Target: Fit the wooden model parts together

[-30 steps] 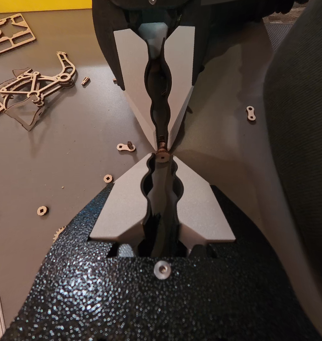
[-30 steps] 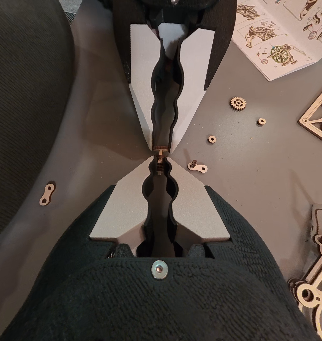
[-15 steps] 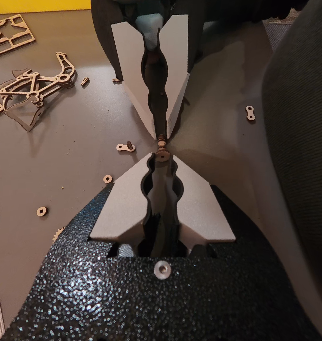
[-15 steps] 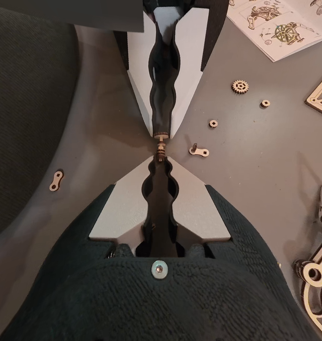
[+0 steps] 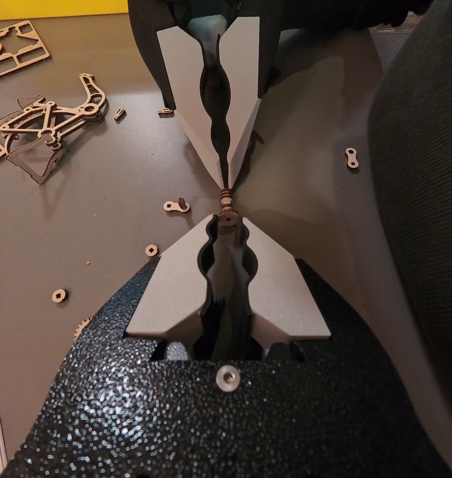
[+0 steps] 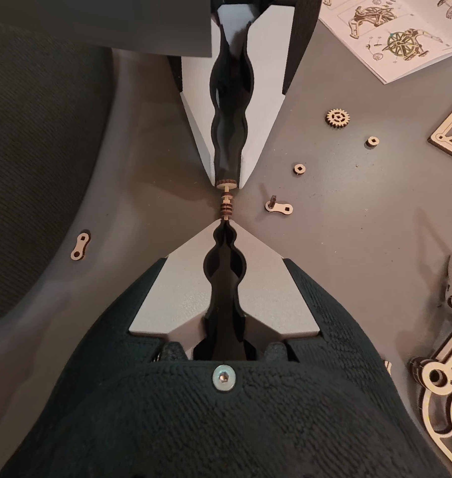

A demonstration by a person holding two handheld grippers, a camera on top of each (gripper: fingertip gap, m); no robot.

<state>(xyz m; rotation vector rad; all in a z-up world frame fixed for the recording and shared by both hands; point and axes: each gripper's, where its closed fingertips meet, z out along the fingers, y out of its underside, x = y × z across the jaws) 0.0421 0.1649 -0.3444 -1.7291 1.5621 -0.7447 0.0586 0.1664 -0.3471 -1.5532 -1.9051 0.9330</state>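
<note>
The two grippers meet tip to tip above the grey table. The left gripper is closed narrowly on a small wooden disc at its tips. The right gripper is pinched nearly shut on the end of a thin wooden axle that carries small washers and joins the disc.

In the left wrist view:
- A flat link with a peg lies at 9 o'clock of the axle, nearby.
- A second link lies at 2 o'clock, near a dark cushion.
- A partly built wooden frame sits at 10 o'clock, well apart.

In the right wrist view, a small gear and an instruction sheet lie at 1 o'clock.
</note>
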